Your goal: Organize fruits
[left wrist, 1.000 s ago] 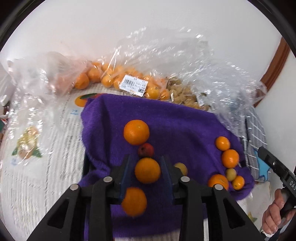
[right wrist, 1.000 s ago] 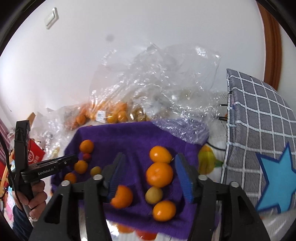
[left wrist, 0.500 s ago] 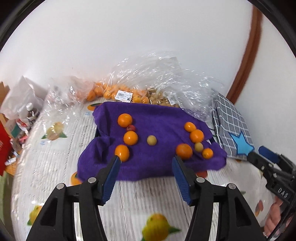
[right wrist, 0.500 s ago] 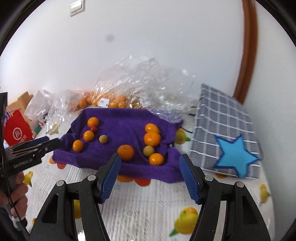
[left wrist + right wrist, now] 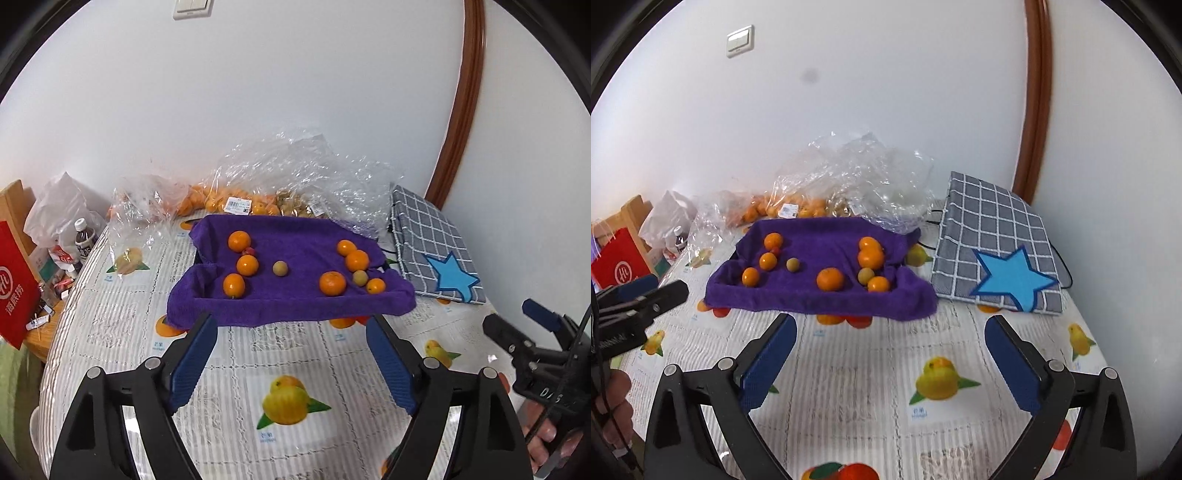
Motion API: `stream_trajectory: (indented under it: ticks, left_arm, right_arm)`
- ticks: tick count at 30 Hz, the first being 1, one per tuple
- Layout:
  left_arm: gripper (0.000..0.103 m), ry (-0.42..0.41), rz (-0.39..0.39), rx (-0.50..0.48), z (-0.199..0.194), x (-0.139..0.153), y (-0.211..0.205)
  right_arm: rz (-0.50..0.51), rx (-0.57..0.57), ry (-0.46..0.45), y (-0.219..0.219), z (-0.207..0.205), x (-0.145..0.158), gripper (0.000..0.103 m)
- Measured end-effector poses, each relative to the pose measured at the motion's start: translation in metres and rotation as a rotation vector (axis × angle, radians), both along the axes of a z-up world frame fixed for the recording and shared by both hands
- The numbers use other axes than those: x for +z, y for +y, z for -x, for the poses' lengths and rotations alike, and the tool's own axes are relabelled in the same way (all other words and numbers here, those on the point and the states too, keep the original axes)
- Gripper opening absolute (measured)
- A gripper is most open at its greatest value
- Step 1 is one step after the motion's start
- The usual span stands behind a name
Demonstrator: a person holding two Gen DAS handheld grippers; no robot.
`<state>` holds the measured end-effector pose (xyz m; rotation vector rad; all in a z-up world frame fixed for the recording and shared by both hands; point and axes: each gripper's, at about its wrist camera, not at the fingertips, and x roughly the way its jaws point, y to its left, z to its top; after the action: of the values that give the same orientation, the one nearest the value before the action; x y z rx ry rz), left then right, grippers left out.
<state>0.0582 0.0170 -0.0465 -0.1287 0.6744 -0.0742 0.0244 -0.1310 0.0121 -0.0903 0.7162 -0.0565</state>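
Two grippers held wide and empty above the table, fruit on the cloth beyond.

Nearest, the left gripper (image 5: 291, 336) and the right gripper (image 5: 890, 338) are seen with blue pads spread wide; their jaws have just been opening, and nothing lies between them. Below them the table (image 5: 295, 354) is covered by a sheet printed with fruit pictures. Further off, a purple cloth (image 5: 295, 306) is draped over a raised support, and the fruit rests on it in two groups: three oranges (image 5: 247, 265) in a line at the left with a small red fruit (image 5: 249, 252) tucked between two of them, a pale fruit (image 5: 280, 268) just beside them, and four more oranges with another pale fruit at the right. A checked bag (image 5: 997, 251) with a blue star is laid to the right. Against the wall, clear bags (image 5: 280, 184) of oranges are piled.
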Motion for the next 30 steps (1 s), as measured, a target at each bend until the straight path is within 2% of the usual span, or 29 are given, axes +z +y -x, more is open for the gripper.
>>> stream_trajectory:
  ticks: [4, 9, 30]
  left_arm:
    - [0.083, -0.023, 0.000, 0.007, 0.010, 0.006, -0.004]
    - [0.083, -0.044, -0.026, 0.017, 0.015, 0.010, -0.007]
    - [0.084, -0.047, -0.015, 0.031, 0.014, 0.011, -0.002]
  right_arm:
    - [0.011, -0.019, -0.032, -0.005, 0.013, 0.005, 0.101]
    - [-0.021, -0.037, -0.049, -0.017, 0.022, 0.009, 0.101]
    - [0.015, -0.039, -0.064, -0.008, 0.031, 0.021, 0.101]
